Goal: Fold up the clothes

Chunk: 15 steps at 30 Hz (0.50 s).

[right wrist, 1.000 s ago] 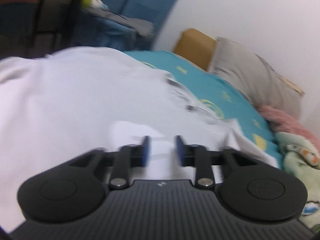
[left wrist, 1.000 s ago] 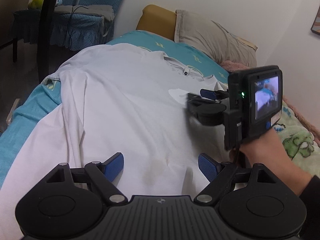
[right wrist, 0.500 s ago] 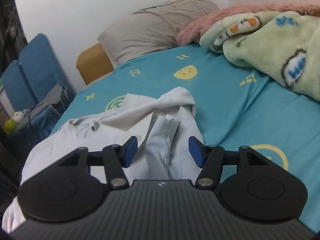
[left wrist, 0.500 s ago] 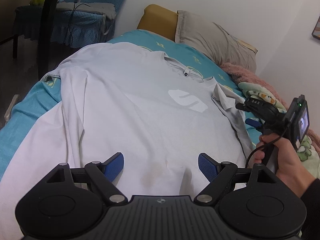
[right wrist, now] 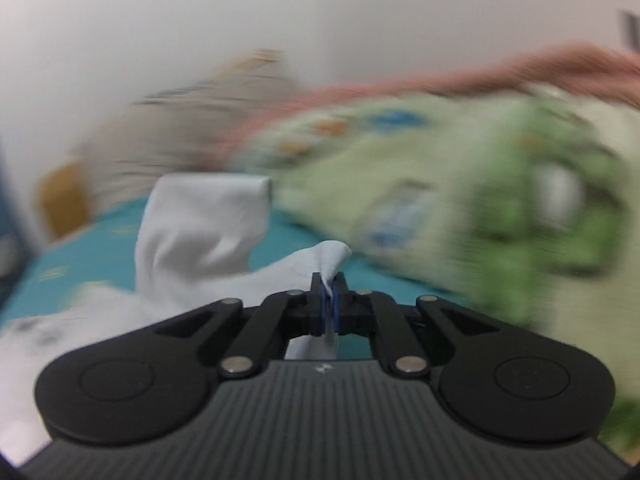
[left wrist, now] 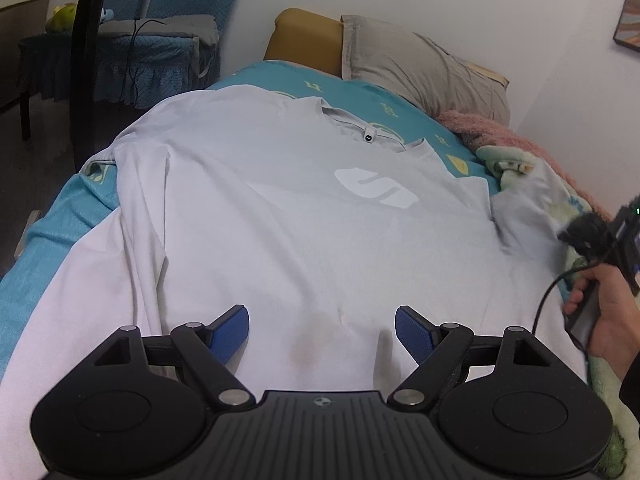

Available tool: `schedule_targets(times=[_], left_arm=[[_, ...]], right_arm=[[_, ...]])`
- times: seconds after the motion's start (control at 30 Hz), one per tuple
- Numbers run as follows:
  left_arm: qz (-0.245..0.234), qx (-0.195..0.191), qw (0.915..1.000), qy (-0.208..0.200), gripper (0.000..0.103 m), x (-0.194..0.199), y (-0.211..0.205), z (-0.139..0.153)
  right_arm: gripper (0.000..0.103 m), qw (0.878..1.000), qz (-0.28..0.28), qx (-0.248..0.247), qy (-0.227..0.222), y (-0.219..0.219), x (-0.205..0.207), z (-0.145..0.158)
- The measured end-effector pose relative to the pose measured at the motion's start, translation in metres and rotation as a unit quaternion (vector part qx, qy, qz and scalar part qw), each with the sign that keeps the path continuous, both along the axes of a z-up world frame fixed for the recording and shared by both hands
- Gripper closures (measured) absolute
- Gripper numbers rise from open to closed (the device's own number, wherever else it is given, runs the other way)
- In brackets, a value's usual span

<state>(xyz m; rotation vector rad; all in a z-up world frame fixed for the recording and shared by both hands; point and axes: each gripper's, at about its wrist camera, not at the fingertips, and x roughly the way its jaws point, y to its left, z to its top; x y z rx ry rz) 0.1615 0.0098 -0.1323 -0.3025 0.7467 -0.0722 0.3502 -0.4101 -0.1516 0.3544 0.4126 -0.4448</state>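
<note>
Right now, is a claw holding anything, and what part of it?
The right claw pinches the white shirt by a fold at its sleeve edge. The left claw is open, holding nothing.

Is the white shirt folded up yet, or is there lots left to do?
Just starting. Done: the white T-shirt lies flat on the bed. In hand: the right hand-held gripper has just closed on its sleeve; the left hand-held gripper hangs open. All the folds remain.
</note>
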Motion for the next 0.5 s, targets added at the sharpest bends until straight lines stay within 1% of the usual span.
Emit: schedule_targets(times=[0.03,0.1,0.13,0.2,0.27,0.3,0.33,0.37,0.4,0.43,0.5], left_arm=[[-0.001,0.004,1.0000,0.000,0.021,0.000,-0.001,-0.001],[-0.002,0.013,0.9999,0.000,0.021,0.001,-0.002,-0.002],[-0.003,0.018,0.9998,0.002,0.021,0.003,-0.002,-0.003],[-0.004,0.026,0.9996,0.005,0.021,0.005,-0.003,-0.004],[-0.007,0.034,0.9994,0.005,0.021,0.007,-0.005,-0.004],[-0.008,0.038,0.9992,0.004,0.021,0.008,-0.005,-0.003],[-0.008,0.041,0.9991,0.004,0.021,0.008,-0.005,-0.002],[-0.009,0.043,0.9990,0.004,0.021,0.008,-0.005,-0.002],[-0.010,0.046,0.9989,0.003,0.021,0.007,-0.005,-0.001],[-0.011,0.051,0.9986,0.003,0.021,0.007,-0.005,0.000],[-0.014,0.066,0.9977,0.005,0.021,0.004,-0.006,0.002]], right_arm=[[0.097,1.000,-0.023,0.006,0.011,-0.015,-0.003,-0.009],[0.097,0.999,-0.025,0.025,0.027,-0.030,-0.006,-0.027],[0.097,0.999,-0.017,0.026,0.029,-0.031,-0.007,-0.032],[0.094,0.999,0.001,0.023,0.027,-0.026,-0.007,-0.035],[0.093,0.998,0.019,0.047,0.030,-0.025,-0.005,-0.032],[0.087,0.997,0.029,0.060,0.035,-0.024,-0.004,-0.028],[0.068,0.996,0.040,0.068,0.040,-0.021,-0.006,-0.023],[0.052,0.996,0.051,0.067,0.041,-0.016,-0.011,-0.017],[0.022,0.995,0.062,0.064,0.041,-0.009,-0.016,-0.010],[0.016,0.995,0.071,0.055,0.037,-0.001,-0.028,-0.001],[0.018,0.994,0.097,0.048,0.030,0.015,-0.052,0.018]])
